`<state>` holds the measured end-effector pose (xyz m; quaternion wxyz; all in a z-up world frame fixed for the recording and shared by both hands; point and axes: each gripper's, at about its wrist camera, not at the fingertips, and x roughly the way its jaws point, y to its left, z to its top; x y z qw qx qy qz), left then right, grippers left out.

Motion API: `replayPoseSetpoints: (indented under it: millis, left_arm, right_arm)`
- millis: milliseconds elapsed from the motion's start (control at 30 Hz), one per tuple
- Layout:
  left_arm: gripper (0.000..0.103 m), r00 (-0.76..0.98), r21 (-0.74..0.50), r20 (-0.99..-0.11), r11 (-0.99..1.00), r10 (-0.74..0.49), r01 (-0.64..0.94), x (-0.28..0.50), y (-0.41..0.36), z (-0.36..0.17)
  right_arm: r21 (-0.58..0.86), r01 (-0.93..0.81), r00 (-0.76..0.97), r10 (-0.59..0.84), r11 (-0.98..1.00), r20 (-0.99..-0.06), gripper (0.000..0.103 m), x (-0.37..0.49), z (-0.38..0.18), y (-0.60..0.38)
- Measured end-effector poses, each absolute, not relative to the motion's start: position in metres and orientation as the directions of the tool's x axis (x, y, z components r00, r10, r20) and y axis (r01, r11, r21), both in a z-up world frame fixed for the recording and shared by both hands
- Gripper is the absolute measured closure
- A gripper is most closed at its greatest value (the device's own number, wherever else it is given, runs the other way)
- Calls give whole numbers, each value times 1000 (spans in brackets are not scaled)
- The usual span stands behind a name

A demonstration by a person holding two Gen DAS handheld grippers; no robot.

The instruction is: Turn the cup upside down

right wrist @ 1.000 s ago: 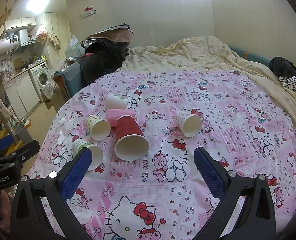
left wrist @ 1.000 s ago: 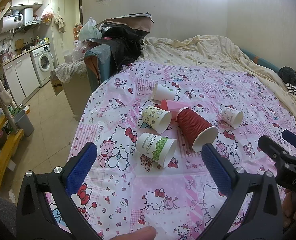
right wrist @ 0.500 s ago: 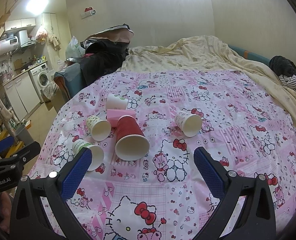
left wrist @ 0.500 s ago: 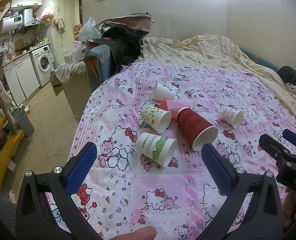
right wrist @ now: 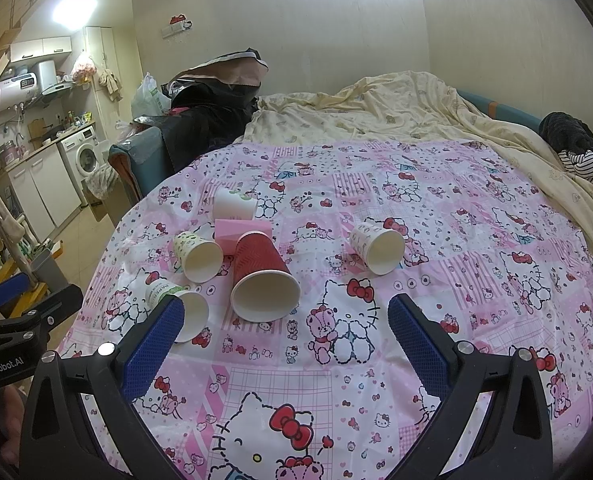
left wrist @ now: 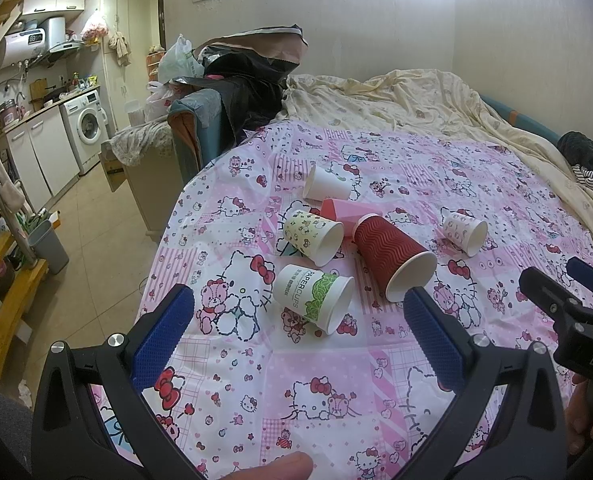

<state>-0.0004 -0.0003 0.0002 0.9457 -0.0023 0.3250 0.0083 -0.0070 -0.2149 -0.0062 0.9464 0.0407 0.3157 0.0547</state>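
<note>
Left wrist view: both tools, left tool (left wrist: 298,330) and right tool (right wrist: 286,336), are held open and empty, and the light, crushable PAPERCUPS cup (left wrist: 314,298) is judged best gripped gently across its mid-wall.

Cream plaster walls (left wrist: 376,20), rumpled pale yellow bedsheet (left wrist: 416,108), white front-loading washing machine (left wrist: 86,126), beige tiled floor (left wrist: 96,240), grey plastic bin (left wrist: 48,246), bright ceiling light (right wrist: 74,6)

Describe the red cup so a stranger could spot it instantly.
Find the pink cartoon-print tablecloth, then the cluster of paper cups lying on their sides toward its left. The red cup lies in the middle of that cluster, its mouth toward the cameras. It is the largest one and the only one with a dark red, wavy-ribbed wall.
</note>
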Motion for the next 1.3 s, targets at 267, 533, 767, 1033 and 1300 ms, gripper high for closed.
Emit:
replayPoseSetpoints:
  millis: [267,533,767,1033,1300]
  left_arm:
    - [0,789,5,-615,1000,15,-15,-1,-1,0]
    - [0,787,4,-617,1000,15,-16,0,0,0]
    - [0,772,-3,-635,1000,15,-22,-4,2,-4]
    - [0,663,0,-747,997,49,-73,22,23,0]
    - [0,600,16,-798,997,55,-71,64,31,6]
  right_arm:
    - [112,-77,795,129,991,-593,0,-8,-6,-213]
    - [109,-81,795,130,991,-592,0,-9,-6,-215]
    - [110,-79,794,130,991,-595,0,-9,-7,-215]
    - [111,-55,778,112,992,-618,0,-7,-15,-225]
    - [137,1,757,89,991,-647,0,1,-20,-241]
